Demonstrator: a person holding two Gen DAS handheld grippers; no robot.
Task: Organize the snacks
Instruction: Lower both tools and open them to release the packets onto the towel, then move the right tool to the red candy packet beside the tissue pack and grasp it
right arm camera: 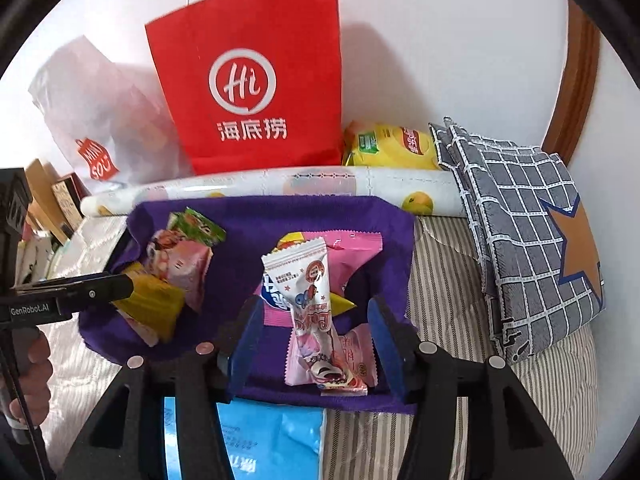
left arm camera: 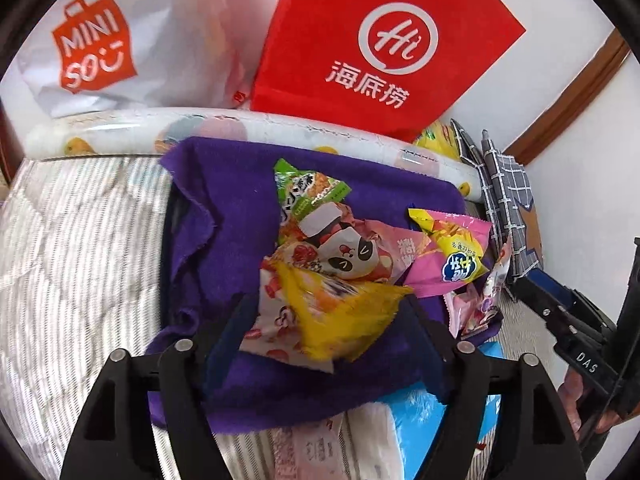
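Lying on the purple cloth (left arm camera: 224, 208), heaped between and just ahead of the left tongs (left arm camera: 326, 308): a yellow packet (left arm camera: 344, 320) on a red-and-white wrapper (left arm camera: 272, 312), a panda packet (left arm camera: 352, 256) and a green packet (left arm camera: 308, 188) beyond. Left tongs standing wide, pads not pressing on the yellow packet. Sitting to their right, a pink-and-yellow packet (left arm camera: 452, 248). Right tongs (right arm camera: 314, 336) gaping too, a white-and-pink wrapper (right arm camera: 310, 300) resting loose between the blue pads (right arm camera: 246, 344), a small pink packet (right arm camera: 360, 356) just beside it. Spreading underneath, a striped quilt (right arm camera: 448, 320); leaning on the wall beyond the tongs, a red paper bag (right arm camera: 248, 80) and a white bag (left arm camera: 120, 40). Lying right of the right tongs, a checked pillow (right arm camera: 520, 240).
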